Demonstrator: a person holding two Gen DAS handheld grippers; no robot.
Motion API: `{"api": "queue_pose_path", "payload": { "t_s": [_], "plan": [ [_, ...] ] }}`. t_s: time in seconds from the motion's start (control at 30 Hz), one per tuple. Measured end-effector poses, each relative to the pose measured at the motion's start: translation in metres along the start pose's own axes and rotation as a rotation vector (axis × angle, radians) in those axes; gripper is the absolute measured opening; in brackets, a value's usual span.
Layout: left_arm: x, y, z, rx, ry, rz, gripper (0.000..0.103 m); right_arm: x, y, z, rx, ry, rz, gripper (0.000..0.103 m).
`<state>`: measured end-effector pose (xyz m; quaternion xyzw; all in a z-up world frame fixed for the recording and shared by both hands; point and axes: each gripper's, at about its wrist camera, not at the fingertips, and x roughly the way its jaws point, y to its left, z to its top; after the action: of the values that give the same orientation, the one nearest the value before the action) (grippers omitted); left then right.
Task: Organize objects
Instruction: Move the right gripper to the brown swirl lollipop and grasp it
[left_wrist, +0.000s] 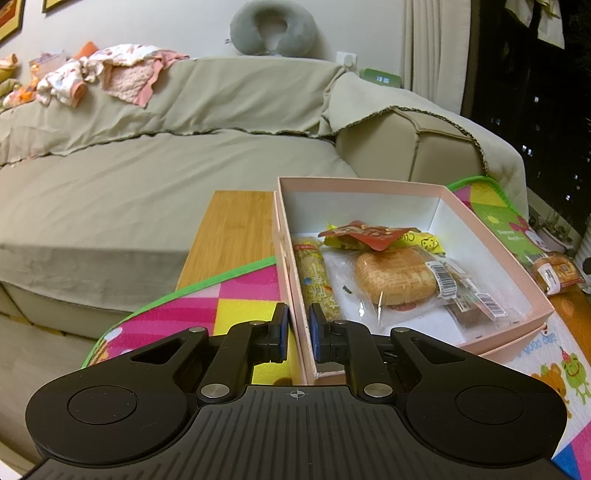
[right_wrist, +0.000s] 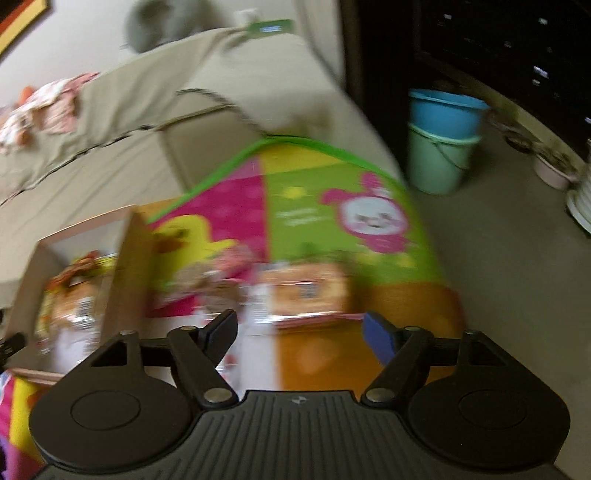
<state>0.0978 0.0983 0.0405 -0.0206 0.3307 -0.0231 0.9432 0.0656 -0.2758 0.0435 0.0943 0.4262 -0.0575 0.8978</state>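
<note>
Left gripper: I have it pinching the box wall, near-left. Right gripper: spread, empty. Wrapped bun: on mat, right of box; light, soft, slippery film; grip across middle gently.

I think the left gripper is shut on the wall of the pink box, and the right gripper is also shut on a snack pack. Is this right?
Only the second half is wrong. The right wrist view shows the right gripper open, holding nothing; the bread pack lies ahead on the mat. The left gripper is indeed shut on the wall of the pink box.
</note>
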Motion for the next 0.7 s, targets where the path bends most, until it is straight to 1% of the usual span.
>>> {"api": "queue_pose_path", "payload": {
  "t_s": [0.07,0.23,0.4,0.53,0.63,0.7],
  "plan": [
    [0.0,0.0,0.0,-0.001,0.0,0.0,0.014,0.005,-0.013,0.0,0.026,-0.004,-0.022,0.083],
    [0.0,0.0,0.0,-0.002,0.001,0.0,0.014,0.026,-0.024,0.005,0.06,-0.021,-0.053,0.084],
    [0.0,0.0,-0.001,-0.001,0.0,0.0,0.014,0.044,-0.022,0.015,0.082,-0.053,-0.005,0.085],
    [0.0,0.001,-0.001,0.0,0.0,0.0,0.014,0.057,-0.007,0.022,0.021,-0.065,0.023,0.085],
    [0.0,0.0,-0.001,-0.001,0.0,-0.001,0.014,0.058,0.006,0.023,-0.02,-0.088,0.018,0.085],
    [0.0,0.0,-0.001,-0.001,0.0,0.0,0.014,0.05,0.018,0.019,-0.078,-0.114,0.073,0.084]
  ]
}}
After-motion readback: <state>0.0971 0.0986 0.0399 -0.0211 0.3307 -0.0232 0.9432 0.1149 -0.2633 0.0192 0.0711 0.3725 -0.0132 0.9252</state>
